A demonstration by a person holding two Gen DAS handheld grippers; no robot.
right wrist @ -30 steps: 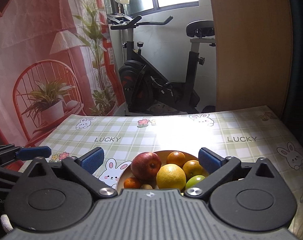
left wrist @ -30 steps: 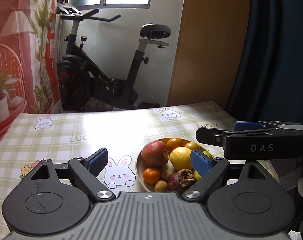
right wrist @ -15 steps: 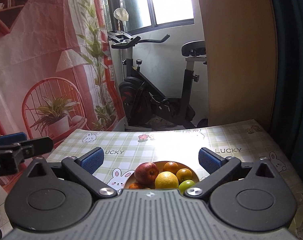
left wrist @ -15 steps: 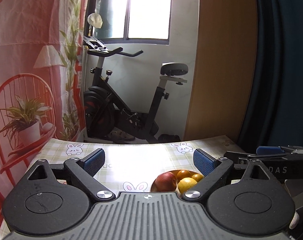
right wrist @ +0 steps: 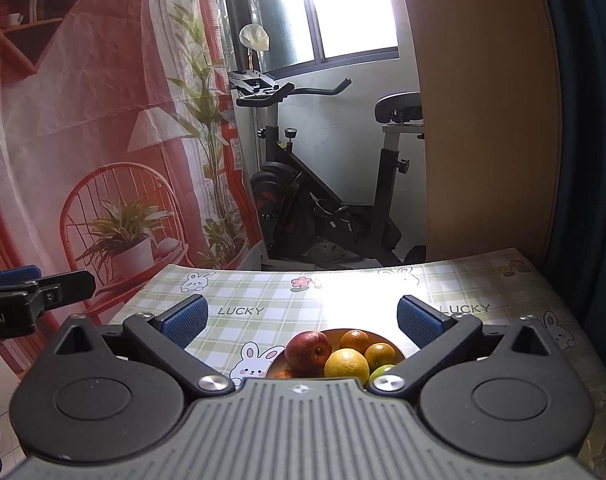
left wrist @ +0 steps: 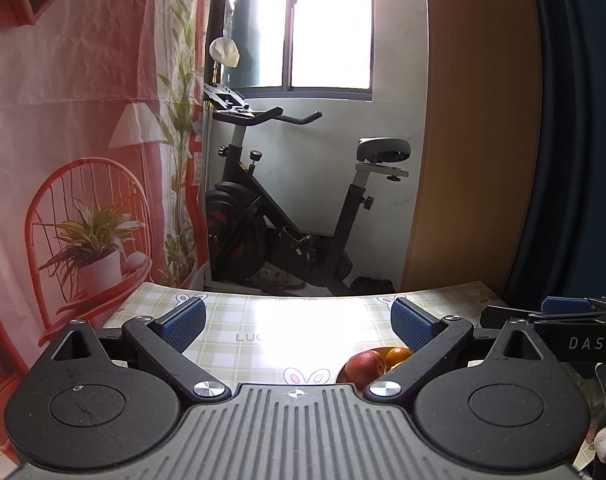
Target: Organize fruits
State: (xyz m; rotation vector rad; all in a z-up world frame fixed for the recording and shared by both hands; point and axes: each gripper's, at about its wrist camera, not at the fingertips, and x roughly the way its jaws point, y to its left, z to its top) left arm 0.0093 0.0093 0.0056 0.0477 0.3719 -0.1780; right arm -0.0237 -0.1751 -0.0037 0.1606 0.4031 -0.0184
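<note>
Checked table [right wrist: 263, 292] carried the fruit bowl [right wrist: 397, 350]; both claws, left claw [left wrist: 297, 322] and right claw [right wrist: 301, 318], wide open and empty, had drawn back from the bowl, suggesting sorting was finished.

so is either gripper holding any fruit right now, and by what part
Nothing is held. The left gripper and right gripper are both open and empty; the fruit sits in the bowl.

Just below my view, a shallow tan bowl [right wrist: 383, 335] sat on the desk [right wrist: 343, 292], heaped with a red apple [right wrist: 308, 350], a yellow lemon [right wrist: 346, 364], two oranges [right wrist: 354, 339] and a green fruit [right wrist: 381, 370], all touching.
</note>
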